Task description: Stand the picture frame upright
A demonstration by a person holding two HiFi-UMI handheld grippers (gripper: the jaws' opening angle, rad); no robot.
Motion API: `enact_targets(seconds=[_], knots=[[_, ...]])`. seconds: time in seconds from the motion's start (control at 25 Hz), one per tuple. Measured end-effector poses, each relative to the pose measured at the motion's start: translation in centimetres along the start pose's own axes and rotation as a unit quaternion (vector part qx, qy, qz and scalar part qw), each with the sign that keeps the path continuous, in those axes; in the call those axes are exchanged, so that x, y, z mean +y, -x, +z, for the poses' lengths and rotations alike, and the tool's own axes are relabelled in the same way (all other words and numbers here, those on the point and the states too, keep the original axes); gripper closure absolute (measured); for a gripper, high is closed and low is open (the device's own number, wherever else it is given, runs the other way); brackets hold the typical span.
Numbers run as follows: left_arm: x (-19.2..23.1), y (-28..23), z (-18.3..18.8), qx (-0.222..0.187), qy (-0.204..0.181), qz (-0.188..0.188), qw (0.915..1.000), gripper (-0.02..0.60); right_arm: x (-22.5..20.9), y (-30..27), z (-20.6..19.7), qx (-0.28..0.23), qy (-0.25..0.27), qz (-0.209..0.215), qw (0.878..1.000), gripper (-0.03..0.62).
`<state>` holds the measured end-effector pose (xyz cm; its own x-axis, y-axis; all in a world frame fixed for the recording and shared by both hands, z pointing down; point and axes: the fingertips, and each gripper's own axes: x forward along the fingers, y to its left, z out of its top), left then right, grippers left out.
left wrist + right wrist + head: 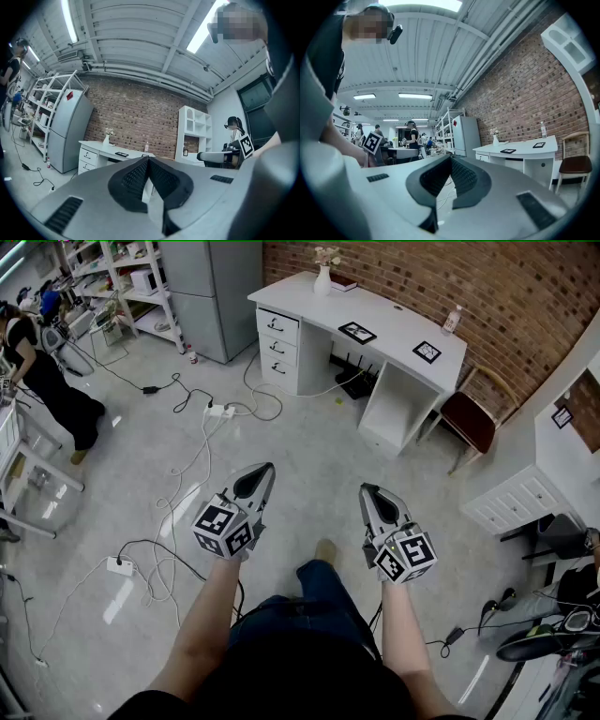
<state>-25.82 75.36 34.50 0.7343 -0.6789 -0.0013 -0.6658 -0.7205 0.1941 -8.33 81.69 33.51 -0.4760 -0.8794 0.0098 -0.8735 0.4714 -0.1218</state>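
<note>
**A:** Are the fingers holding anything?

**B:** No. The left gripper [265, 471] and right gripper [367, 490] both have their fingers pressed together with nothing between them. They're held level, likely because nothing is within reach yet.

**A:** And the picture frame [356, 332]?

**B:** It's well ahead of the fingertips, lying flat on the white surface [394, 320]. A second frame [427, 352] lies flat just right of it. I can't tell which one is meant.

White flower vase [322, 277], clear plastic bottle [453, 320] on white desk [394, 326]; brown-seated wooden chair [472, 420] beside; white power strip [217, 410] on floor [309, 474].
</note>
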Motion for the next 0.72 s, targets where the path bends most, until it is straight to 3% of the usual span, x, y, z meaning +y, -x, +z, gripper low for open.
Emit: enact_targets(seconds=[0.72], knots=[[7.9,-13.4,0.2,0.023,0.011,0.035,0.9991,0.581,-13.4,-11.0,-1.0,0.025,-0.027,0.001,0.999,0.591]])
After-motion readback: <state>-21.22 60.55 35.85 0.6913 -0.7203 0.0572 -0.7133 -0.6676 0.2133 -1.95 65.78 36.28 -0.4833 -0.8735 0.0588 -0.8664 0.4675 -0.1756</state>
